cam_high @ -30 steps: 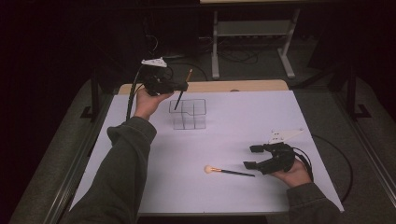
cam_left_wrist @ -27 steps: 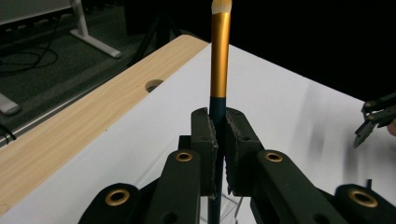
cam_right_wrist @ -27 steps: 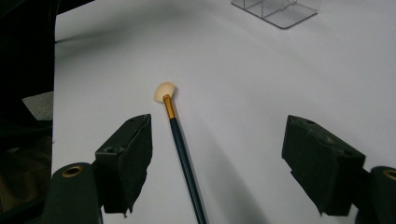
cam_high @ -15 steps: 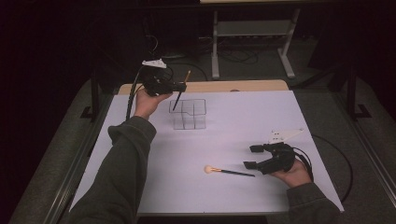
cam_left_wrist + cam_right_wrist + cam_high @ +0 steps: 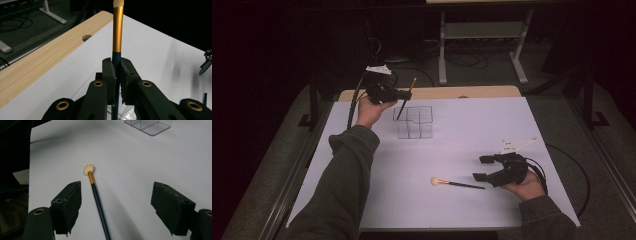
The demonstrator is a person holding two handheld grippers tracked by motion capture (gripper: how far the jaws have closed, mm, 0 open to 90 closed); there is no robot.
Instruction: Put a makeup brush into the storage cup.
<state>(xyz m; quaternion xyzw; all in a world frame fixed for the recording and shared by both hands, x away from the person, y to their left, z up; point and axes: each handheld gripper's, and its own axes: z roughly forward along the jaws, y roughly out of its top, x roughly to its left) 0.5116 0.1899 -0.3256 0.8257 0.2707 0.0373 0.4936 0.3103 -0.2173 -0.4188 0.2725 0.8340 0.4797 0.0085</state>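
White tabletop (image 5: 362, 200), seemingly unlabelled; left gripper (image 5: 404, 93) clamps 1 brush (image 5: 404, 102).

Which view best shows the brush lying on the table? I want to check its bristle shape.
The right gripper view: the brush lies close between the open jaws, its cream fan-shaped head and gold ferrule clear. The high view shows it small, left of the right gripper. The left gripper view gives nothing usable of it.

High view: overhead, facing forward over white table (image 5: 472, 150). Gripper views: close, along own jaws. Clear organizer (image 5: 414, 122) shared by high and right gripper views (image 5: 148, 125).
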